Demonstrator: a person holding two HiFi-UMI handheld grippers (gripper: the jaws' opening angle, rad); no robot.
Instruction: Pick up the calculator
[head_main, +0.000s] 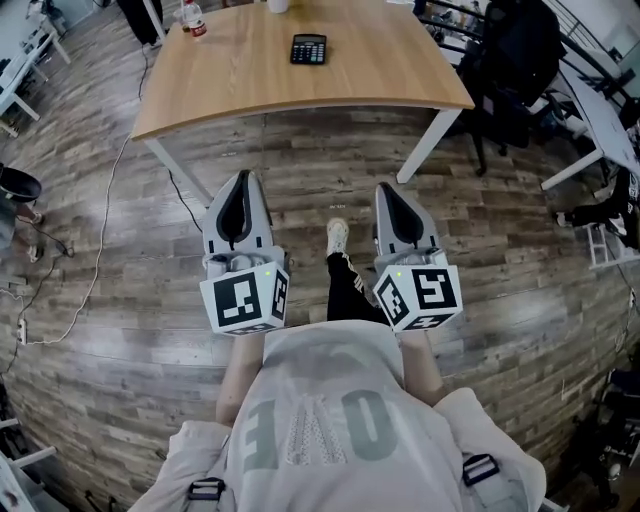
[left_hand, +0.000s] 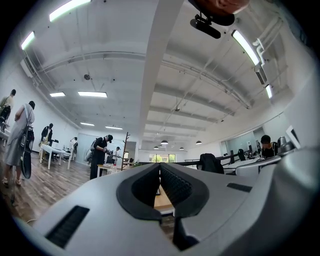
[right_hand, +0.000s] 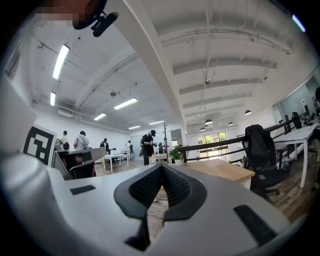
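Standing back on the wooden floor, we hold both grippers low in front of the body, well short of the table (head_main: 380, 70). The calculator (head_main: 308, 48) lies flat on the tabletop, toward the far side and roughly midway across, well apart from both grippers. The left gripper (head_main: 241, 178) has its jaws together at the tips with nothing between them; its own view shows only a sliver of tabletop through the hollow behind the pads. The right gripper (head_main: 388, 190) is likewise closed and empty.

We judge the pickup has not begun, and most of the risk lies in the approach. If either gripper arrives with its jaws closed like this, the tips will only nudge the calculator, and on that smooth wood it could slide away toward the far edge. The calculator is also thin and lies flat, so jaws coming in level would likely skate over its top or pinch only a corner. A corner grip could let it swing and drop. Because it sits deep on the table, we have to lean over the near edge, and a gripper body could knock against that edge on the way.

A bottle (head_main: 192, 18) stands near the far left corner, well apart from the calculator. A wide sweep with the left gripper could still tip it.
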